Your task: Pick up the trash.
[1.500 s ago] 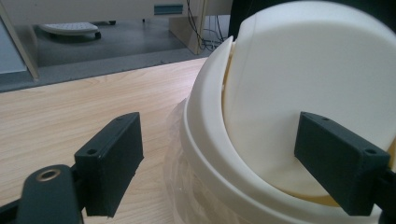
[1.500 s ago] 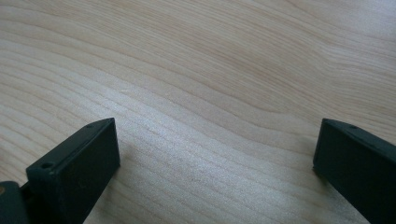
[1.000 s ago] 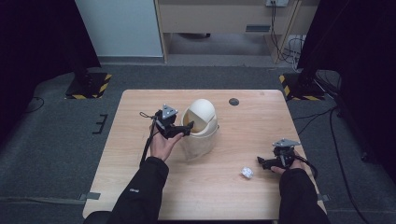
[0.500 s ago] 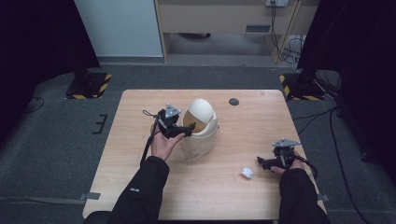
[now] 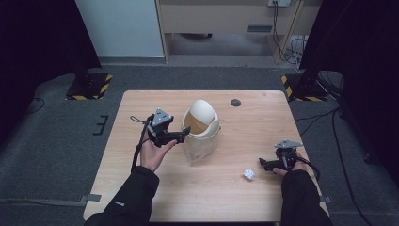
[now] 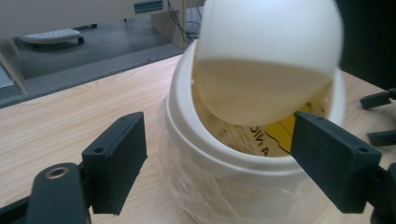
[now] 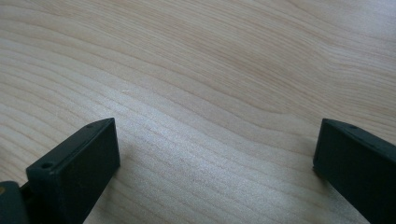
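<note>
A white bin (image 5: 202, 141) with a domed swing lid (image 5: 203, 109) stands at the middle of the wooden table (image 5: 155, 188). A clear bag lines the bin. The lid (image 6: 266, 51) is tipped and the bin's inside shows beneath it, above the rim (image 6: 219, 161). My left gripper (image 5: 182, 136) is open at the bin's left side, its tips by the rim. In the left gripper view my left gripper (image 6: 219, 140) has its jaws wide apart in front of the bin. A crumpled white paper ball (image 5: 248, 173) lies at the front right. My right gripper (image 5: 263, 163) rests just right of it. It (image 7: 215, 149) is open over bare wood.
A small dark disc (image 5: 235, 102) lies near the table's far edge. Black stands with yellow-striped bases (image 5: 89, 84) flank the table on the grey floor. Cables (image 5: 287, 47) run along the floor behind. The other gripper's jaws (image 6: 380, 100) show at the left gripper view's right edge.
The bin's swing lid has tipped further, baring more of the opening. My left gripper has shifted slightly at the bin's rim. The right gripper and paper ball have stayed put.
</note>
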Demonstrator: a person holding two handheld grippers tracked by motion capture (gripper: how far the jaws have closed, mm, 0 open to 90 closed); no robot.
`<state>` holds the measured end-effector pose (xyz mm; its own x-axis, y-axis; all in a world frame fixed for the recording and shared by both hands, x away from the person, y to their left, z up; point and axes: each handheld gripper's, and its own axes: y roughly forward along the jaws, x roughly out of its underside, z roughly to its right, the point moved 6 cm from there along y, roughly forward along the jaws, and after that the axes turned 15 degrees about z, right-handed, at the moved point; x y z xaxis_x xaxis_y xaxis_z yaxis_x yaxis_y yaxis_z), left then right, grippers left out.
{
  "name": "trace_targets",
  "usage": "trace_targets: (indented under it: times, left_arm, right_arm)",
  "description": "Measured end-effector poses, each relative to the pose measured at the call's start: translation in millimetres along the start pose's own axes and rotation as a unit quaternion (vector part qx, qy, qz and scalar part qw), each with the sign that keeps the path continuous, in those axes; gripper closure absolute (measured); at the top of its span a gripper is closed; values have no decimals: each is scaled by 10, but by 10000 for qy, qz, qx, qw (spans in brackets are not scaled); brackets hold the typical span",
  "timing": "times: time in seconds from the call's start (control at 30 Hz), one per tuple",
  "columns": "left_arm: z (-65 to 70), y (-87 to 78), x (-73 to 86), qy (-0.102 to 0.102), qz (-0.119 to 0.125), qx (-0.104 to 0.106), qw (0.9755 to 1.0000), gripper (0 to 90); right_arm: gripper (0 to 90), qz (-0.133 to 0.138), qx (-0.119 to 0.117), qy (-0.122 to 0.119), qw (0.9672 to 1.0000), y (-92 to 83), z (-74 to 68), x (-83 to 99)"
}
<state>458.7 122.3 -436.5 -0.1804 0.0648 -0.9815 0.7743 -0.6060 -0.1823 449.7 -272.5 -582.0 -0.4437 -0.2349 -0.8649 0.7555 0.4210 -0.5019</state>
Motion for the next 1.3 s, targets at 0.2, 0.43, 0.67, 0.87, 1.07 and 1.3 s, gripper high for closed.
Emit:
trace_targets:
  times: [0.2, 0.43, 0.67, 0.87, 1.07, 1.3]
  left_arm:
    - [140, -143, 48, -50, 50, 194, 9998, 192]
    - [322, -209, 149, -45, 0, 428, 9991, 198]
    - [500, -209, 259, -7, -110, 673, 9977, 200]
    - [611, -191, 378, 26, -238, 791, 9966, 203]
    - [708, -138, 513, 66, -395, 907, 9951, 209]
    - [906, -54, 655, 198, -563, 1128, 9918, 216]
  right_arm:
    - [7, -1, 1, -2, 10000, 0, 1, 0]
    - [7, 2, 3, -1, 10000, 0, 0, 0]
    - [7, -3, -4, -5, 10000, 0, 0, 0]
    - [6, -3, -19, -7, 10000, 0, -4, 0]
    - [7, -4, -21, -2, 10000, 0, -6, 0]
    - [7, 6, -22, -11, 10000, 1, -5, 0]
